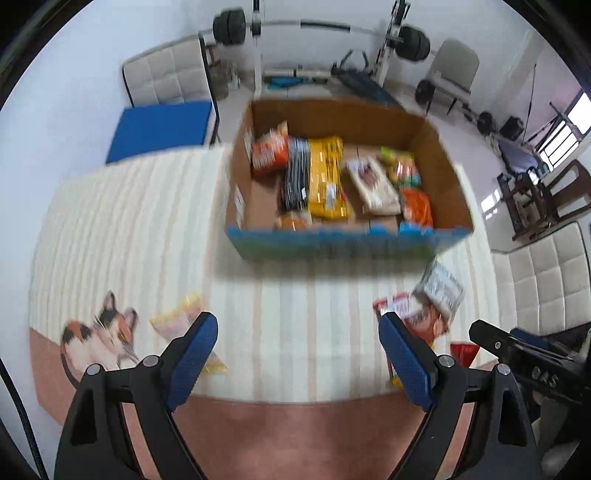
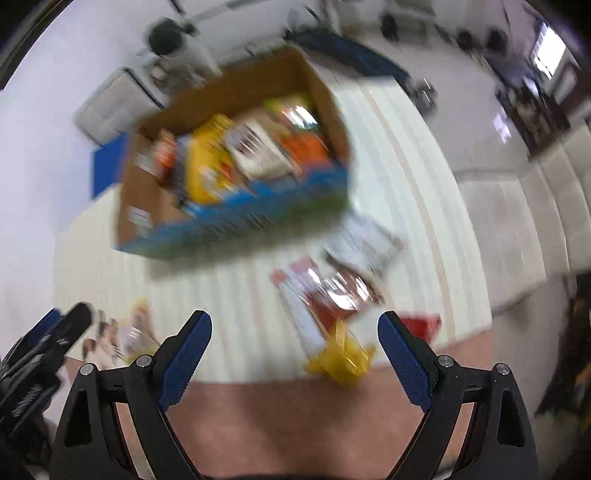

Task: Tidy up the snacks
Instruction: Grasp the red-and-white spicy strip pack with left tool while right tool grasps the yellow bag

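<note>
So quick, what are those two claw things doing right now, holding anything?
Left gripper: open, holding nothing, above the table.
Right gripper: open, holding nothing; snack packets lie ahead of it.

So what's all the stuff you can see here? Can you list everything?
Brown cardboard box with a blue front: 1, on the striped cloth, open top.
Snack packets inside the box: several; long yellow packet, orange-red bag, beige packet, orange packet.
Loose snack packets outside the box: a few; silver-white packet and red-brown packet to the right, small yellow packet nearest, pale yellow packet to the left.
Cream striped cloth: 1, covers the table.
Calico cat picture: 1, orange, black and white, left corner.
Blue mat: 1, behind the table.
Barbell on a rack: 1, black weights, by the far wall.
Left gripper: black with blue pads, open, empty.
Right gripper: same, open, empty.
</note>
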`<move>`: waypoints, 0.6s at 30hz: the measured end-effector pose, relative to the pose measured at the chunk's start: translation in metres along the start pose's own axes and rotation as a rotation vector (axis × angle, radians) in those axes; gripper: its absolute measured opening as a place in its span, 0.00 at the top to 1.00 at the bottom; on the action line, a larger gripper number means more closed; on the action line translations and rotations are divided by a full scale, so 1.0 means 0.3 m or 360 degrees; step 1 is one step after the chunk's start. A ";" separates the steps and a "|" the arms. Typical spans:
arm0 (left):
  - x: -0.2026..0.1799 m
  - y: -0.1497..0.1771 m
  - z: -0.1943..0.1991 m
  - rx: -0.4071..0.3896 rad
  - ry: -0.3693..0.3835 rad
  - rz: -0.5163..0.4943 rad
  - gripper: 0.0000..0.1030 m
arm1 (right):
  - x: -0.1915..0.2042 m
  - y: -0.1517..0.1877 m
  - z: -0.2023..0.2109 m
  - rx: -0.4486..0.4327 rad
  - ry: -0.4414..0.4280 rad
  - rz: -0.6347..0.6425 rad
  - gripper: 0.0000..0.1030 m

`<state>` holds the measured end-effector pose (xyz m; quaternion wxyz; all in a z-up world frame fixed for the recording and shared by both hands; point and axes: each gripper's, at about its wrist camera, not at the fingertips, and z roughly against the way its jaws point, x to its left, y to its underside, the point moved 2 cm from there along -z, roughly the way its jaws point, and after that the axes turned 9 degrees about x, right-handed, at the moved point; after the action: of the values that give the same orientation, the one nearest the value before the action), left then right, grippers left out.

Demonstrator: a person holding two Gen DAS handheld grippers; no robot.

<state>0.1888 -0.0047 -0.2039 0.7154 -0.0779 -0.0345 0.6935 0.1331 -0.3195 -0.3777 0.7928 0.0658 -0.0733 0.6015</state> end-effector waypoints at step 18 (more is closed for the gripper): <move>-0.193 0.170 -0.415 0.0498 -0.0032 0.0028 0.13 | -0.279 0.090 -0.513 0.0505 -0.0174 -0.0264 0.47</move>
<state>0.1560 -0.0690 -0.3313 0.7123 0.0413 0.0676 0.6974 0.0904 -0.3617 -0.5444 0.8141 0.2284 -0.0149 0.5336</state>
